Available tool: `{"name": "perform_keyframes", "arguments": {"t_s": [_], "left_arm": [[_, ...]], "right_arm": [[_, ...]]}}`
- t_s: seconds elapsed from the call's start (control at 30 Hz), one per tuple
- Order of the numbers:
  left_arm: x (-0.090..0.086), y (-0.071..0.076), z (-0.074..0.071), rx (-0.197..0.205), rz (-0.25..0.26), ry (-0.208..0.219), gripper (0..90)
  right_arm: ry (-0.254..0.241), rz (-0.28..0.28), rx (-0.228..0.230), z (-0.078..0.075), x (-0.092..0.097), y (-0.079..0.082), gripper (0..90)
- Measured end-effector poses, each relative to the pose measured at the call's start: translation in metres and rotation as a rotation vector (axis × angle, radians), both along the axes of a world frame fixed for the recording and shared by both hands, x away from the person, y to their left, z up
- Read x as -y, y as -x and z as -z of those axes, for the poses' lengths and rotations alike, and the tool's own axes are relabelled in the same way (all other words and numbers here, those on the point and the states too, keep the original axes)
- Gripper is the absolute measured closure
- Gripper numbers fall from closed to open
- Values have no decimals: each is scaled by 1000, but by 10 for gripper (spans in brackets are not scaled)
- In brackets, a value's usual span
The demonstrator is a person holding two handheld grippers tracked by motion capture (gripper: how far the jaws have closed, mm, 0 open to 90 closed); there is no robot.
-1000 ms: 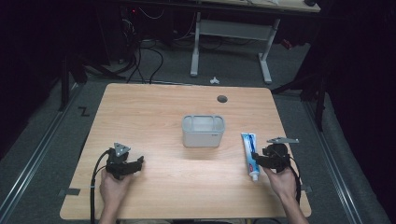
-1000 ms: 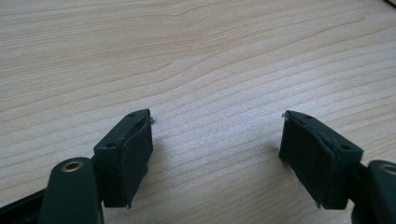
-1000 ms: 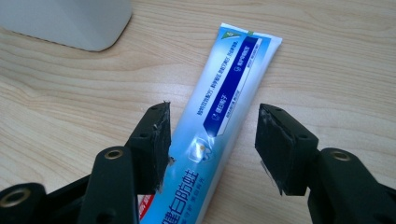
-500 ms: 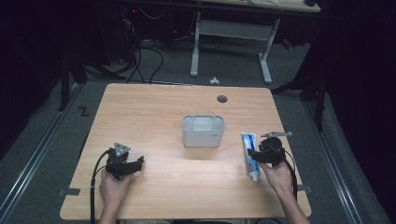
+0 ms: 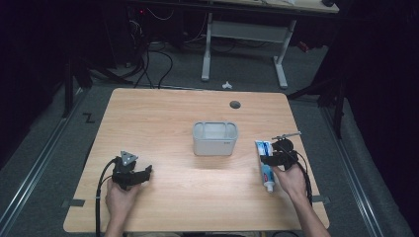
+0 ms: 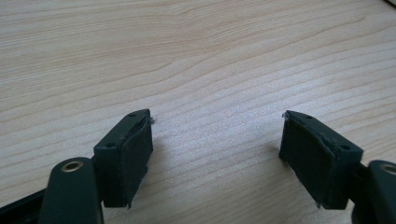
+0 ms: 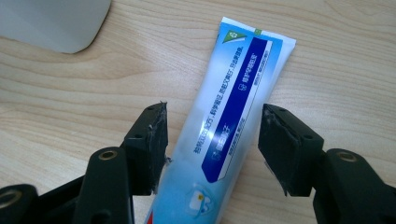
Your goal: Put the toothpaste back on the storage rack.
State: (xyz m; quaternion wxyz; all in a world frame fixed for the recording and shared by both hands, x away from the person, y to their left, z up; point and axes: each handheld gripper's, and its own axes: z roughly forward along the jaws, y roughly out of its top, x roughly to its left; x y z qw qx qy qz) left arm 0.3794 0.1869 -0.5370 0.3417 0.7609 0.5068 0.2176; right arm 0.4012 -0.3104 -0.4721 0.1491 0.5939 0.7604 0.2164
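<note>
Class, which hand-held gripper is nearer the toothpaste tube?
Right. The right hand-held gripper straddles the toothpaste tube, jaws open; the left hand-held gripper sits across the table.

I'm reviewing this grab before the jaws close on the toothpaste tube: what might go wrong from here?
The right gripper is open astride the toothpaste tube, which lies flat on the table. Its jaws may scrape the wood or slip off the tube's smooth surface. Squeezing the soft middle might force paste toward the cap.

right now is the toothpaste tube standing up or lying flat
Lying flat. The toothpaste tube lies lengthwise on the table, label up, between the open jaws of the right gripper, beside the grey container.
</note>
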Motion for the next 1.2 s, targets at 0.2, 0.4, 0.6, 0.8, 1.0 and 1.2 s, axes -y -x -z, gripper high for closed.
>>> {"name": "perform_keyframes", "arguments": {"t_s": [0.2,0.4,0.6,0.8,1.0,1.2], "left_arm": [[0,0,0,0,0,0,257],[0,0,0,0,0,0,258],[0,0,0,0,0,0,257],[0,0,0,-1,1,1,257],[0,0,0,-1,1,1,257],[0,0,0,0,0,0,257]], "right_arm": [[10,9,-28,2,-2,-9,418],[14,22,-59,7,-4,-16,391],[27,32,-101,14,-6,-24,377],[62,47,-134,17,-6,-30,390],[51,56,-149,20,-5,-33,382],[54,48,-174,21,-5,-36,379]]}}
